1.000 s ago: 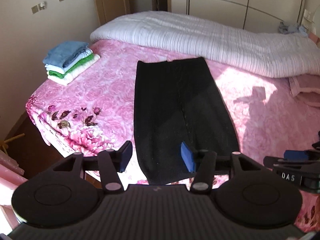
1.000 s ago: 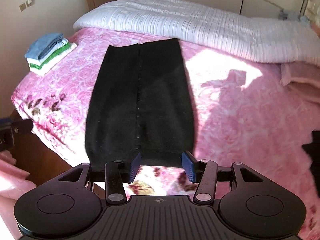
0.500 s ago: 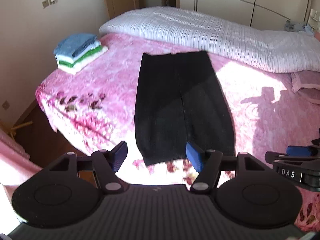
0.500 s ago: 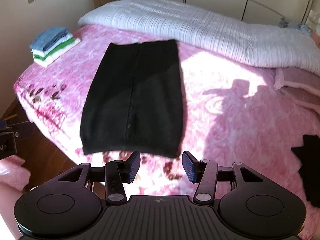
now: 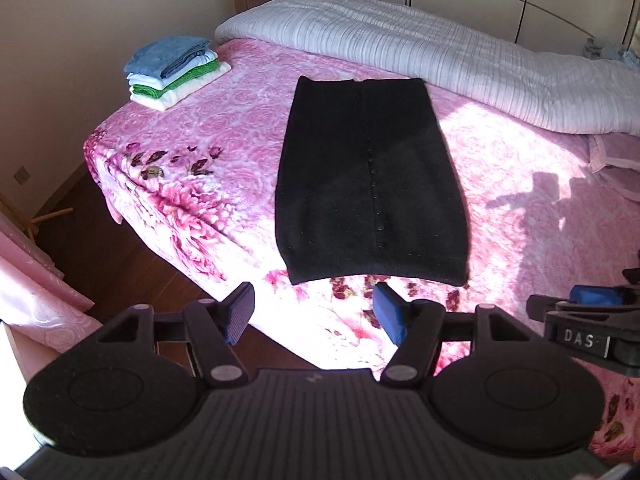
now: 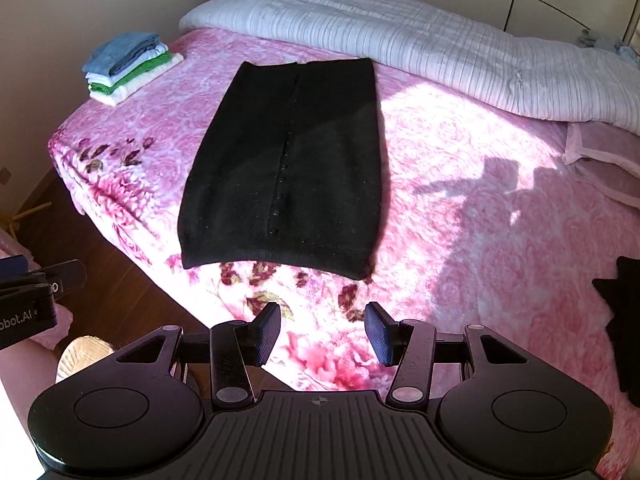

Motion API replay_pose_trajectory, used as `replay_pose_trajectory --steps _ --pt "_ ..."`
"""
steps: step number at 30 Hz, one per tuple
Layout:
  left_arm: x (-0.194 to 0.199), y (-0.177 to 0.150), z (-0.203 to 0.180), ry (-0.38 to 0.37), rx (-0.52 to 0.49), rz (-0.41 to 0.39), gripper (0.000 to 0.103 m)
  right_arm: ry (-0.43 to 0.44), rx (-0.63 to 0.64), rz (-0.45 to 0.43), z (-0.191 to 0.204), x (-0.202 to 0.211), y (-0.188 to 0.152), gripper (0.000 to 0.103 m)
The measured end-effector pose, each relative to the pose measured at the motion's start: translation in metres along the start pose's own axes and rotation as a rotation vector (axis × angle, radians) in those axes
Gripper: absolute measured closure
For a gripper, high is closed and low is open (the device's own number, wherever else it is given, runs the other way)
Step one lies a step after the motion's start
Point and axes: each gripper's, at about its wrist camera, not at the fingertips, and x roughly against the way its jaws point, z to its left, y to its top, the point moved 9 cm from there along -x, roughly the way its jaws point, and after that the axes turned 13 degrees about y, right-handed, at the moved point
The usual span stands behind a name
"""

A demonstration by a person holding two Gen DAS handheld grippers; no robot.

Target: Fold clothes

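A long black knitted garment (image 5: 370,176) (image 6: 288,168) lies flat on the pink flowered bed, folded into a narrow strip with a line of buttons down its middle. My left gripper (image 5: 314,316) hovers open in front of its near hem, apart from it, with nothing between the blue pads. My right gripper (image 6: 322,334) is also open and empty, just short of the same hem. Each gripper shows at the edge of the other's view: the right gripper (image 5: 588,320), the left gripper (image 6: 32,288).
A stack of folded clothes (image 5: 172,72) (image 6: 126,66) sits at the bed's far left corner. A white striped quilt (image 5: 420,52) lies across the back. Pink cloth (image 5: 616,160) and a dark item (image 6: 624,320) lie at the right. Wooden floor (image 5: 104,240) borders the bed on the left.
Both grippers have drawn back from the garment's near hem, so the hem now lies clear ahead of the fingers. The left jaws have spread wider.
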Motion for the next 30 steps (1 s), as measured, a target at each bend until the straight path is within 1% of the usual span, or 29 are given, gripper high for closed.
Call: replay_pose_trajectory --steps 7,17,25,30 --pt "0.004 -0.007 -0.003 -0.010 0.004 0.018 0.041 0.013 -0.006 0.008 -0.001 0.004 -0.006 0.053" --pt "0.003 -0.017 -0.007 -0.002 0.007 0.044 0.041 0.024 -0.026 0.037 -0.008 0.001 -0.011 0.053" --pt "-0.003 -0.025 -0.002 0.019 0.040 0.073 0.041 0.040 0.016 0.028 -0.003 0.001 -0.004 0.053" --pt "-0.012 -0.020 -0.004 0.023 0.041 0.086 0.041 0.041 0.019 0.028 -0.007 -0.002 0.002 0.053"
